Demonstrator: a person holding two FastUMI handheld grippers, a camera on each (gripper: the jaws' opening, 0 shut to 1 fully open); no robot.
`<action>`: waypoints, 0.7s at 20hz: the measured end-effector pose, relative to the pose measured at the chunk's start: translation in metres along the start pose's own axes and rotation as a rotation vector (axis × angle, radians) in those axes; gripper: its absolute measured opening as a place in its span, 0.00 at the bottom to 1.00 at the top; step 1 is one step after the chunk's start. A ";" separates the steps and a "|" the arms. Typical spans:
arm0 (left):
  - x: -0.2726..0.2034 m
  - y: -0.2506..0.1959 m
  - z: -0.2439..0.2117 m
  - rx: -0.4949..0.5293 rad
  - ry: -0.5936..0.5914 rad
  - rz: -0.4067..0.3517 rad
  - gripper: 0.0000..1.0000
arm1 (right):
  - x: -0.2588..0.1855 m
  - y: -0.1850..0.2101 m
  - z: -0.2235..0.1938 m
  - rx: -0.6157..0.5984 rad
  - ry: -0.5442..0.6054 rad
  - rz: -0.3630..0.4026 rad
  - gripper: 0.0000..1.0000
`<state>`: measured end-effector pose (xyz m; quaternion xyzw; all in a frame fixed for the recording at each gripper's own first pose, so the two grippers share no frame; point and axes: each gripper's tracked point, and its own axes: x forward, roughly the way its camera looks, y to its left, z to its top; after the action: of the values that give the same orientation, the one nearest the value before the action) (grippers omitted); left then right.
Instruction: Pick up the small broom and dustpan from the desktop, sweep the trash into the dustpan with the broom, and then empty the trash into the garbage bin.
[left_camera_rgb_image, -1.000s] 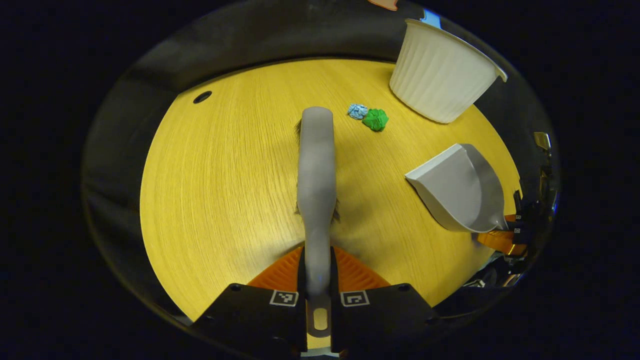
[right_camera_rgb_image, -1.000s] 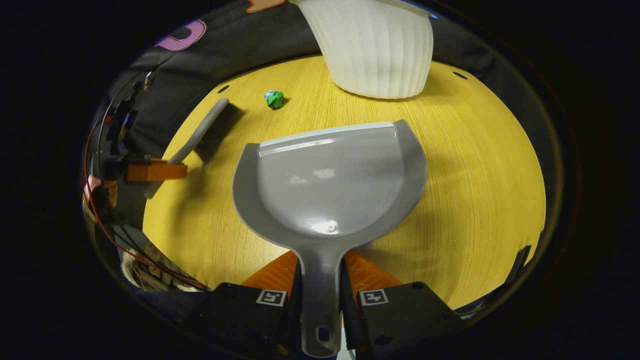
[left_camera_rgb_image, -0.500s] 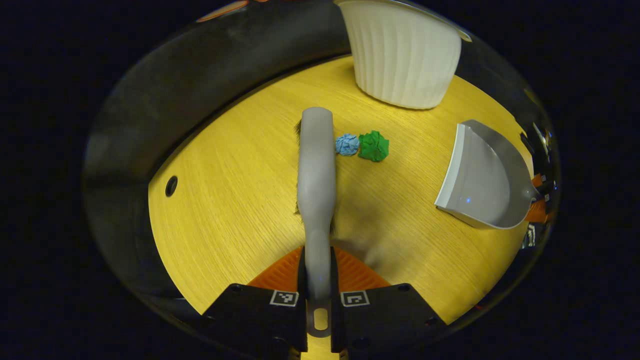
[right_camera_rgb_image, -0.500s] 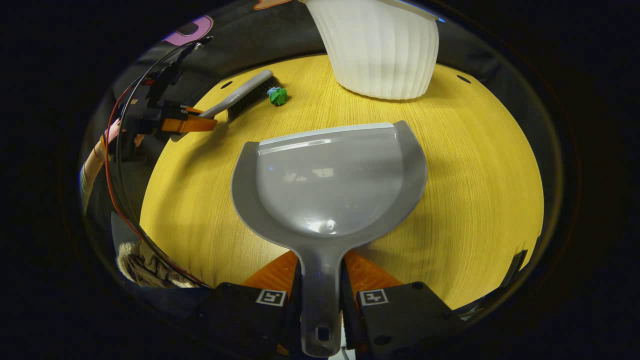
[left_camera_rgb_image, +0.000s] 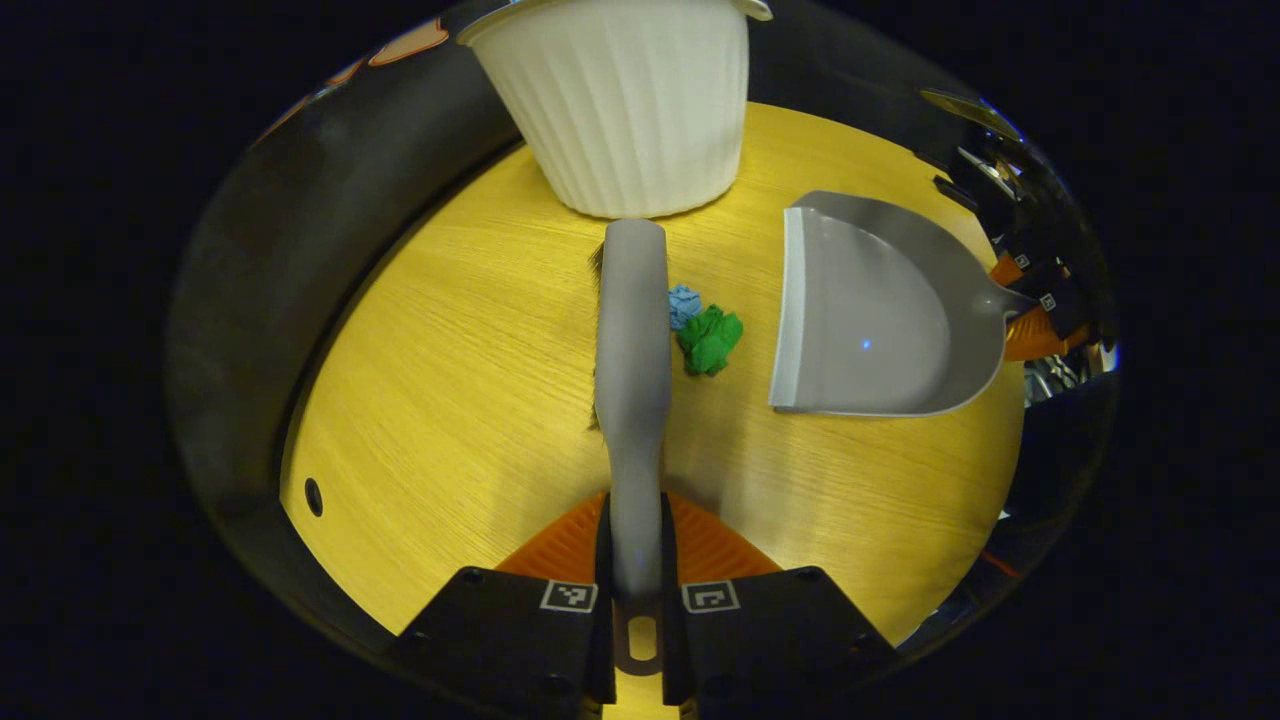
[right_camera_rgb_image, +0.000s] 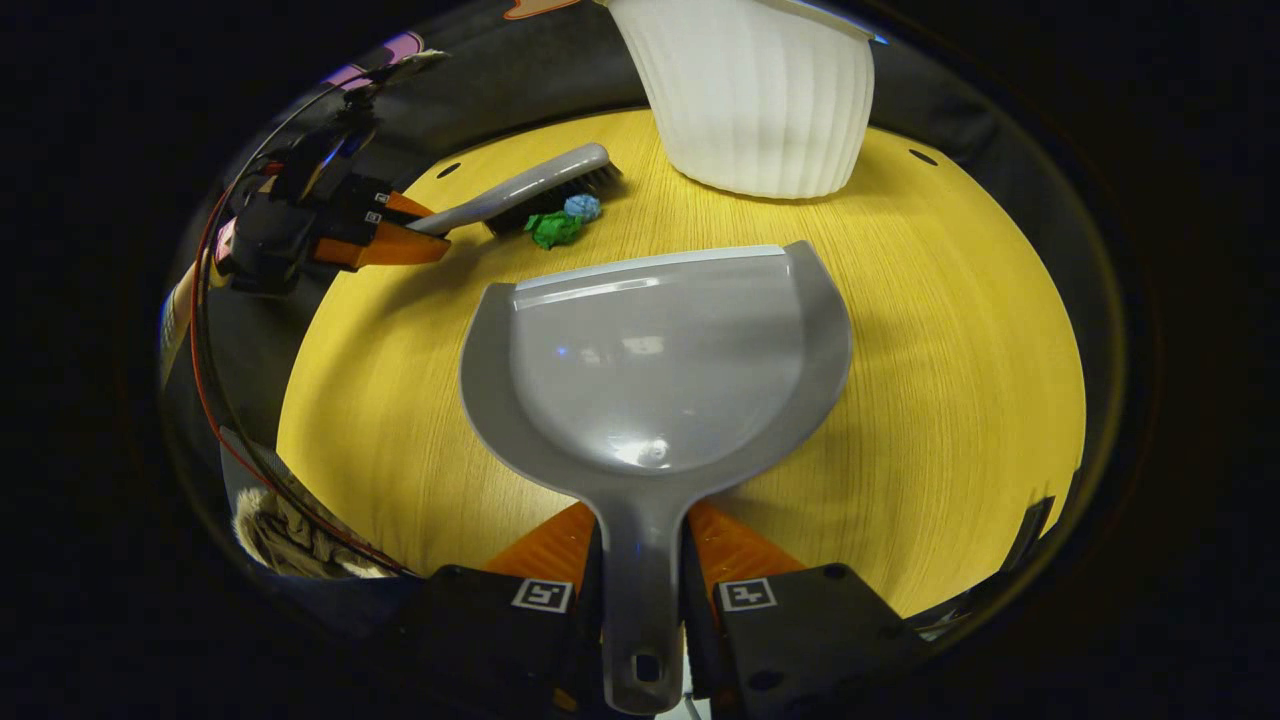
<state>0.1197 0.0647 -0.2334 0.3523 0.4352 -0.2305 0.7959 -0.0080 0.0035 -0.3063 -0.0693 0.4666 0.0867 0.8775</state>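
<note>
On the yellow wooden desk (left_camera_rgb_image: 450, 340), seen in the left gripper view, the left gripper (left_camera_rgb_image: 636, 600) has both fingers pinched on the grey handle of the small broom (left_camera_rgb_image: 632, 340), which runs straight away from it with its dark bristles down toward the wood. Just to the right of the broom head lie two crumpled scraps, a blue paper ball (left_camera_rgb_image: 684, 303) close against the broom and a green paper ball (left_camera_rgb_image: 710, 340) touching it on the near side. Farther right, apart from the scraps, sits the grey dustpan (left_camera_rgb_image: 870, 310), its open straight lip turned toward the scraps and the broom. Beyond the broom's far tip stands the white ribbed bin (left_camera_rgb_image: 620, 100), upright on the far part of the desk. At the right edge of that view the right gripper (left_camera_rgb_image: 1030, 300) grips the dustpan's handle. From the right gripper view, the right gripper (right_camera_rgb_image: 642, 610) has its fingers pressed on either side of the dustpan (right_camera_rgb_image: 655, 350) handle, with the pan spread out in front of it and its lip facing the far side. To the far left there, the left gripper (right_camera_rgb_image: 390, 235) holds the broom (right_camera_rgb_image: 530, 185), which lies slanted with the green paper ball (right_camera_rgb_image: 552, 228) and the blue paper ball (right_camera_rgb_image: 583, 207) right at its bristles, between the broom and the pan's lip. The bin (right_camera_rgb_image: 750, 90) stands at the far side, just beyond the pan, and a small dark hole (right_camera_rgb_image: 922, 157) marks the desk (right_camera_rgb_image: 960, 330) to its right.
</note>
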 end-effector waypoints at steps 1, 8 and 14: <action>0.000 -0.010 0.000 -0.003 0.000 -0.029 0.16 | 0.000 -0.001 -0.001 -0.002 0.000 0.000 0.43; -0.013 -0.062 0.000 0.060 0.002 -0.159 0.16 | -0.001 0.000 0.001 0.004 -0.001 -0.005 0.39; -0.016 -0.062 -0.004 0.009 -0.004 -0.168 0.16 | 0.002 -0.001 -0.001 0.002 0.001 -0.006 0.39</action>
<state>0.0671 0.0287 -0.2436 0.3175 0.4606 -0.2990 0.7731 -0.0073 0.0024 -0.3081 -0.0697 0.4670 0.0835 0.8776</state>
